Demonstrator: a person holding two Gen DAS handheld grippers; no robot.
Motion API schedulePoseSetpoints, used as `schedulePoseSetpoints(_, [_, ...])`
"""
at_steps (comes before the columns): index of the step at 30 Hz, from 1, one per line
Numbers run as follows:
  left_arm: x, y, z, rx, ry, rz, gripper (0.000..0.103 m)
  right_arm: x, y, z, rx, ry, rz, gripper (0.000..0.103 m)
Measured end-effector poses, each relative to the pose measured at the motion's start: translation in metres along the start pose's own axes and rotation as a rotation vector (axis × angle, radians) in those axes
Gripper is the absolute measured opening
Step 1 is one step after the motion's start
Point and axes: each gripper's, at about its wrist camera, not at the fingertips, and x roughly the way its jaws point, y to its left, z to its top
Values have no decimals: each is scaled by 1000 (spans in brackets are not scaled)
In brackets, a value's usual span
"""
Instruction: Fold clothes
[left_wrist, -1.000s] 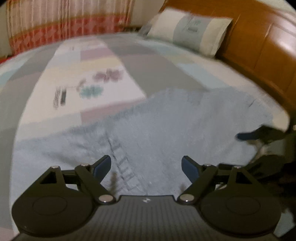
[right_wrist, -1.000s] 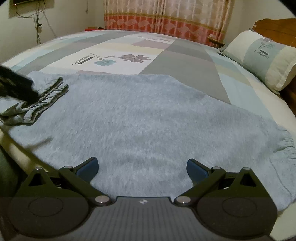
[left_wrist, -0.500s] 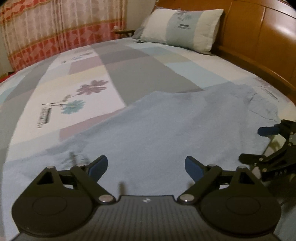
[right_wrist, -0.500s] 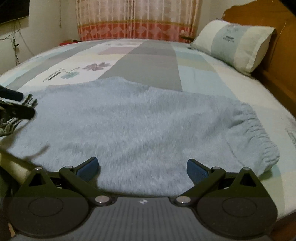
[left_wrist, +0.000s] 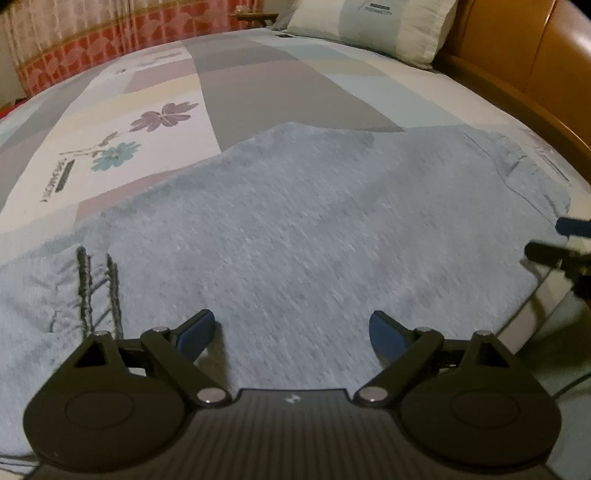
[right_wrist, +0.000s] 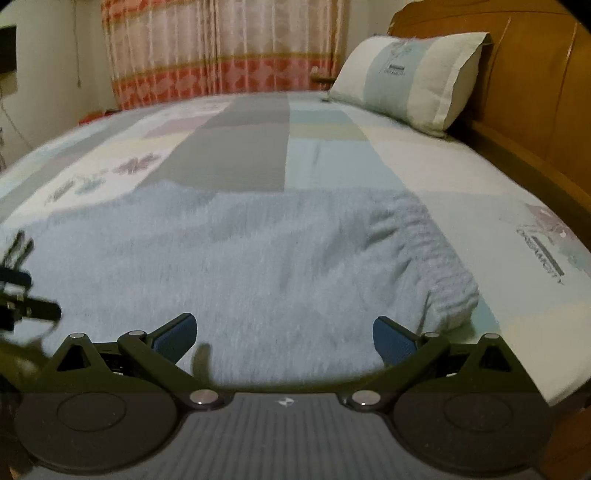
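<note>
While both of my hands hang over the near edge of the bed, my left gripper (left_wrist: 291, 328) stands with its blue-padded fingers (left_wrist: 195, 330) spread wide — nothing lies between them, and the pads touch nothing. Below it the pale blue fuzzy knit garment (left_wrist: 295, 229) is laid out flat across the patchwork bedsheet of grey, cream and light-blue panels (left_wrist: 258, 85), close to the near edge. At the garment's left end I can see dark ribbed lines (left_wrist: 98, 291) in the knit, just beside my left finger. Farther left on the sheet is a printed pair of flowers, one purple and one teal (left_wrist: 140, 136).

Moving right, the garment runs on under my right gripper (right_wrist: 284, 339), whose blue pads (right_wrist: 393, 341) are likewise held far apart — empty, with only the fuzzy cloth below them. Just right of that gripper the garment ends in a gathered, elastic-looking cuff or hem (right_wrist: 436, 266), bunched up a little on the sheet. Each gripper shows at the edge of the other's view, blurred.

Beyond, at the right, a cream and light-blue striped pillow (right_wrist: 410, 77) leans at the orange-brown wooden headboard (right_wrist: 535, 74); the red-and-cream patterned curtain (right_wrist: 221, 51) hangs behind the far side of the bed.
</note>
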Motion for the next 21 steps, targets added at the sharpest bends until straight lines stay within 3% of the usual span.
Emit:
schedulePoseSetpoints(4, [1, 1, 1, -6, 1, 1, 91, 17, -10, 1, 40, 58, -47, 103])
schedulePoseSetpoints(8, [4, 7, 0, -34, 13, 7, 91, 10, -13, 7, 63, 49, -36, 103])
schedulePoseSetpoints(13, [-14, 13, 7, -38, -56, 35, 91, 9, -5, 43, 69, -8, 64, 103])
schedulePoseSetpoints(18, [-29, 30, 14, -59, -83, 78, 91, 50, 26, 83, 15, 31, -1, 103])
schedulePoseSetpoints(21, [-33, 44, 13, -77, -106, 96, 91, 89, 41, 101, 75, 103, 27, 103])
